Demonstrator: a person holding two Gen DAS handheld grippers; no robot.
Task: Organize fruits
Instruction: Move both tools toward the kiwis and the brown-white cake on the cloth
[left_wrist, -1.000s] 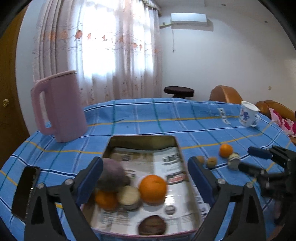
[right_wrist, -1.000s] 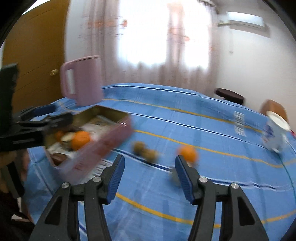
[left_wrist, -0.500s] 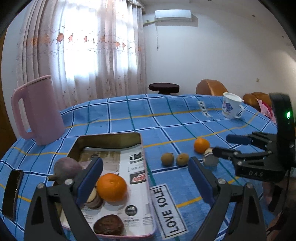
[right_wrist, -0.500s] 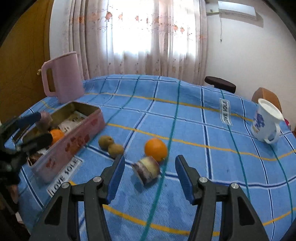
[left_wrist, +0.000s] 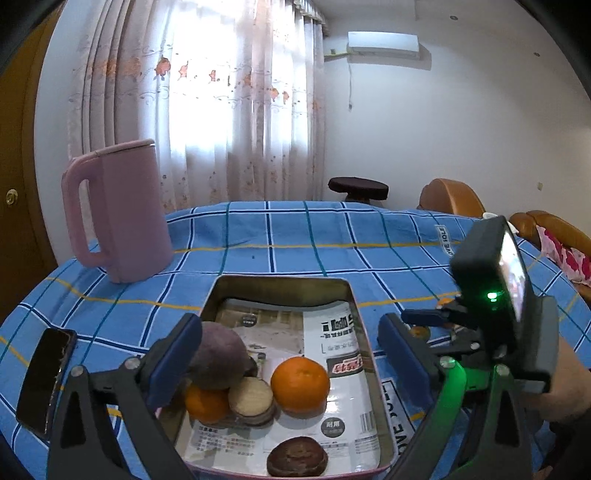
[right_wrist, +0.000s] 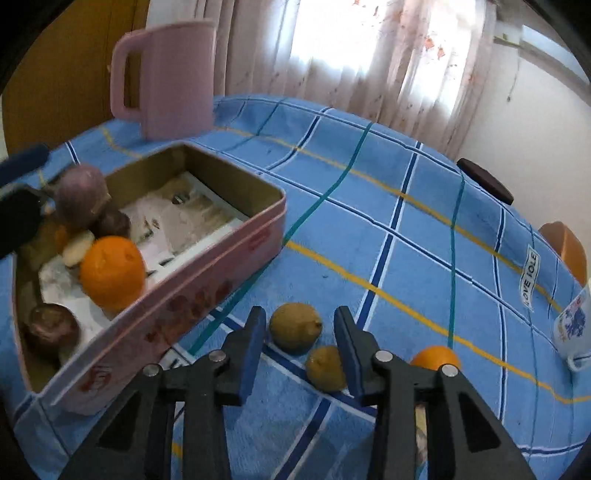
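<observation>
A pink tin tray (left_wrist: 354, 314) (right_wrist: 207, 280) lined with newspaper holds an orange (left_wrist: 300, 384) (right_wrist: 110, 273), a second orange (left_wrist: 205, 404), a purple fruit (left_wrist: 218, 356) (right_wrist: 81, 195), a cut round piece (left_wrist: 253, 400) and a dark brown fruit (left_wrist: 297, 456). My left gripper (left_wrist: 291, 360) is open above the tray. My right gripper (right_wrist: 299, 343) is open, low over the cloth, with a brown kiwi (right_wrist: 295, 326) between its fingers. A second kiwi (right_wrist: 327, 369) touches the right finger. A loose orange (right_wrist: 436, 360) lies further right.
A pink jug (left_wrist: 118, 210) (right_wrist: 166, 77) stands behind the tray. A black phone (left_wrist: 46, 380) lies at the left table edge. A white mug (right_wrist: 572, 328) stands at the right. The round table has a blue checked cloth (right_wrist: 406, 229). Chairs stand beyond it.
My right gripper has dropped and moved left, from over the cut fruit and orange to around the kiwi. My left gripper has swung back over the tray.
</observation>
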